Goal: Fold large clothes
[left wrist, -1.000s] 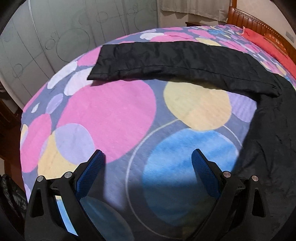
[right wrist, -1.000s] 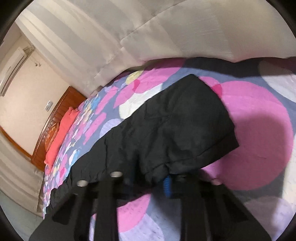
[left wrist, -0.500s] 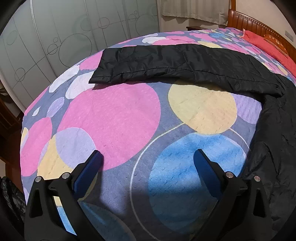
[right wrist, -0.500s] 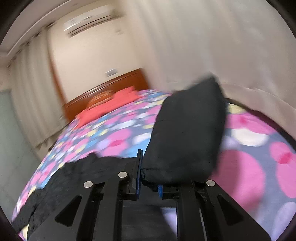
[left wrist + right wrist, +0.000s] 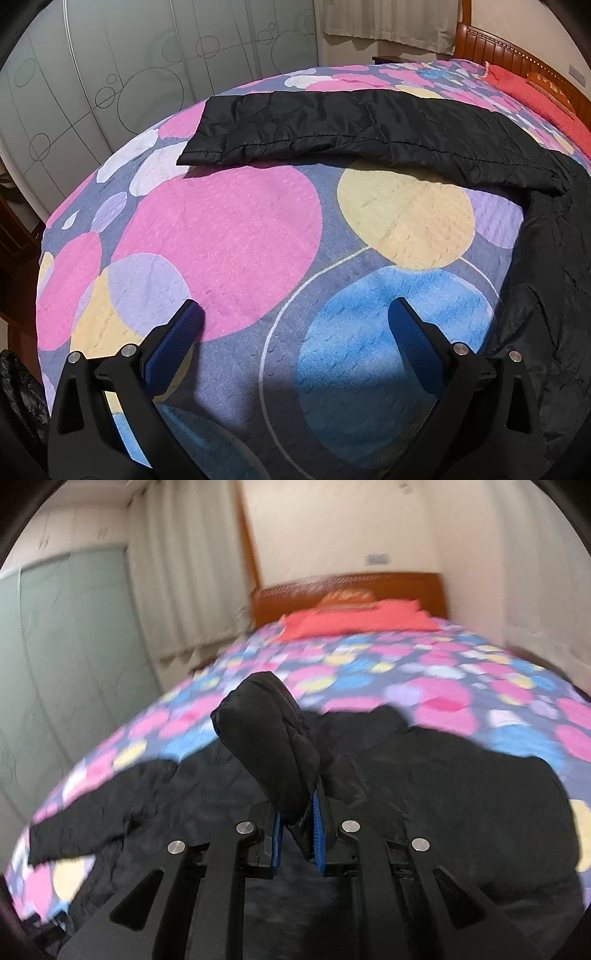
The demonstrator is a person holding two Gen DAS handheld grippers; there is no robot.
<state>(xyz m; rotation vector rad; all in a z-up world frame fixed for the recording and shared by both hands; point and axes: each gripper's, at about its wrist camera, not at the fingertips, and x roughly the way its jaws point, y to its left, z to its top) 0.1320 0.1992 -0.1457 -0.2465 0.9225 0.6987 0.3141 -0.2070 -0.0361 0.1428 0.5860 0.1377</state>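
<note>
A large black padded jacket (image 5: 443, 794) lies spread on a bed with a circle-patterned blanket (image 5: 229, 229). In the left wrist view one sleeve (image 5: 332, 129) stretches flat across the far side and the jacket body (image 5: 546, 266) runs down the right edge. My left gripper (image 5: 295, 325) is open and empty, low over the bare blanket, short of the sleeve. My right gripper (image 5: 297, 819) is shut on the other sleeve's end (image 5: 269, 746) and holds it up over the jacket body. The flat sleeve also shows at the left (image 5: 99, 812).
A red pillow (image 5: 354, 618) and wooden headboard (image 5: 351, 587) sit at the far end of the bed. Frosted sliding doors (image 5: 110, 74) stand beyond the bed's left side. Curtains (image 5: 184, 583) hang along the wall.
My right gripper has lifted the sleeve off the blanket and swung it round over the jacket body, now facing the headboard. My left gripper stayed open and drew back slightly.
</note>
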